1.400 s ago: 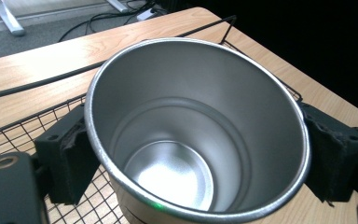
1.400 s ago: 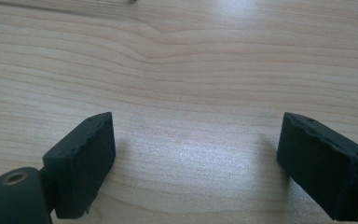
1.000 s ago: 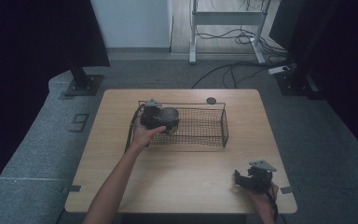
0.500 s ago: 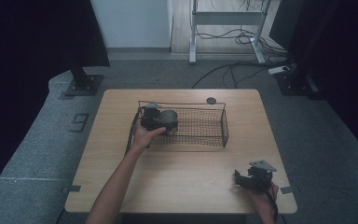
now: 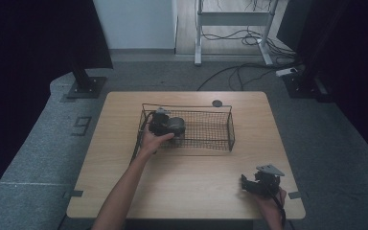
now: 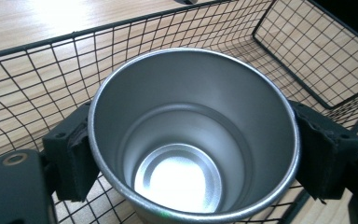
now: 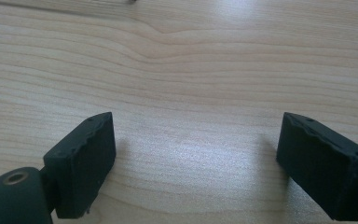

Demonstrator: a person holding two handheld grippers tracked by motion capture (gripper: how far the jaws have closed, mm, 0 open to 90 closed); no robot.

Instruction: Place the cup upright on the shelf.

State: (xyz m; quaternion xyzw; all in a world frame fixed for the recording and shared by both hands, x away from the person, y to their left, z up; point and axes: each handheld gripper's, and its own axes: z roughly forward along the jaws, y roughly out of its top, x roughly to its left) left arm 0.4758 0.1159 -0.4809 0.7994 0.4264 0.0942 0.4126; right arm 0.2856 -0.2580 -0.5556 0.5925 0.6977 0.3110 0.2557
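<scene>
One readable mark: a large pale digit "9" (image 5: pixel 82 125) on the grey floor mat (image 5: pixel 43 143), off beyond the table's left edge, on the left gripper's (image 5: pixel 165 123) side and about level with it, well apart from the right gripper (image 5: pixel 258 182). Nothing legible on the steel cup (image 6: pixel 193 140) between the left gripper's jaws, none on the wire basket (image 6: pixel 307 51) around it, none on the wooden tabletop (image 7: pixel 182 60) ahead of the right gripper's jaws.
</scene>
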